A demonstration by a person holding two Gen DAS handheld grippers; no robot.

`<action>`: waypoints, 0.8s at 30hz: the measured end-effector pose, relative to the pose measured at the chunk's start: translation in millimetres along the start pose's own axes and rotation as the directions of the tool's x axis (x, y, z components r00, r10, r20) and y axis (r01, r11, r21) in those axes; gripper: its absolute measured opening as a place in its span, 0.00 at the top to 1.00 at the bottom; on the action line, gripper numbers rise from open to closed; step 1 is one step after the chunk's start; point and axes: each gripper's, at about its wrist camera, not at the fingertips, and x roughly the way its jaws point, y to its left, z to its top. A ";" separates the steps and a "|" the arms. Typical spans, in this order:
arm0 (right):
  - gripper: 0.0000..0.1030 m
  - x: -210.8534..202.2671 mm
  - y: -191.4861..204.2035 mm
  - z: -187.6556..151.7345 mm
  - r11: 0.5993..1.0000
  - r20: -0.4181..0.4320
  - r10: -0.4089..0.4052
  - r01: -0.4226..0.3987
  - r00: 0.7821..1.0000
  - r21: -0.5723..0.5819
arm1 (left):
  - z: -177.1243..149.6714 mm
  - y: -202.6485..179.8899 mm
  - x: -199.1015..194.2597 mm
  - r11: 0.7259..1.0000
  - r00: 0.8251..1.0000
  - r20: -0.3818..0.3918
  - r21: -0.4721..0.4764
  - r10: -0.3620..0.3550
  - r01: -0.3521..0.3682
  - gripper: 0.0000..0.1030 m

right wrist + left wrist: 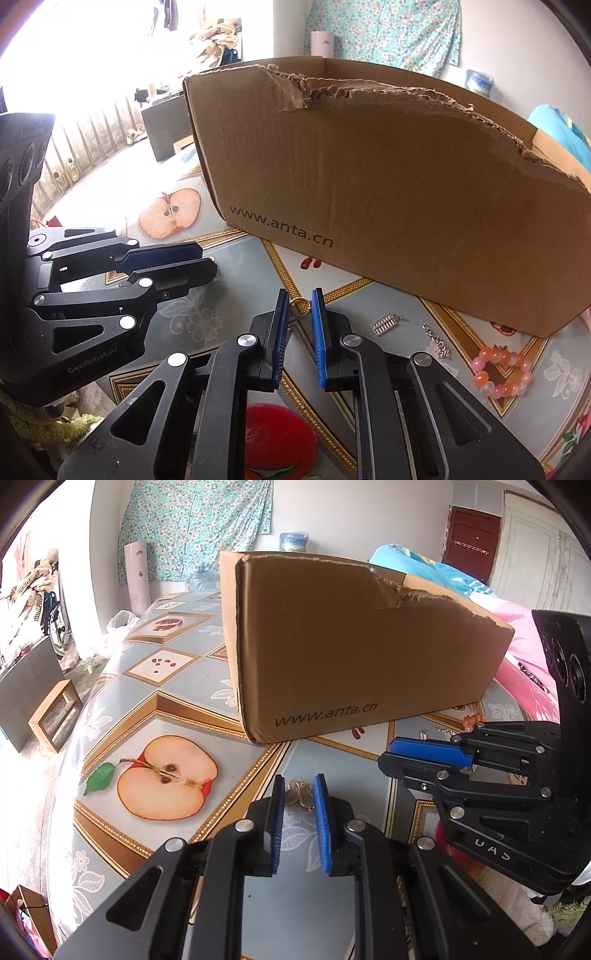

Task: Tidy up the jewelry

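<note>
Left wrist view: your left gripper (299,788) pinches a gold butterfly brooch (300,793) above the table (325,915); your right gripper (300,304) pinches a gold ring (299,306) before the cardboard box (406,192).

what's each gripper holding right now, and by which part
Left gripper: gold butterfly piece, pinched by its wings. Right gripper: small gold ring, pinched across its band.

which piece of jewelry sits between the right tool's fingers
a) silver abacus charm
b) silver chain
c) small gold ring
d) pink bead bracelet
c: a small gold ring sits between the right tool's blue pads, while the pink bead bracelet, silver chain and abacus charm lie apart on the table.
</note>
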 end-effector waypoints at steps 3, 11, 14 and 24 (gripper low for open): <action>0.88 4.0 2.9 0.8 1.000 -0.005 0.005 -0.005 1.000 -0.011 | -0.2 -0.5 -0.2 1.000 1.000 0.000 0.004 0.003 -0.003 0.85; 0.91 1.9 5.1 6.4 1.000 0.003 0.003 -0.003 1.000 -0.014 | -0.3 -1.7 0.2 1.000 1.000 0.001 0.005 0.007 -0.007 0.85; 0.91 0.4 3.3 6.1 1.000 0.001 0.003 -0.003 1.000 -0.010 | 0.0 -2.1 0.4 1.000 1.000 0.000 0.006 0.005 -0.005 0.85; 0.91 -10.1 -7.4 8.7 1.000 0.032 0.014 -0.014 0.999 0.013 | 2.9 -5.3 0.9 1.000 1.000 -0.008 0.003 -0.010 0.010 0.85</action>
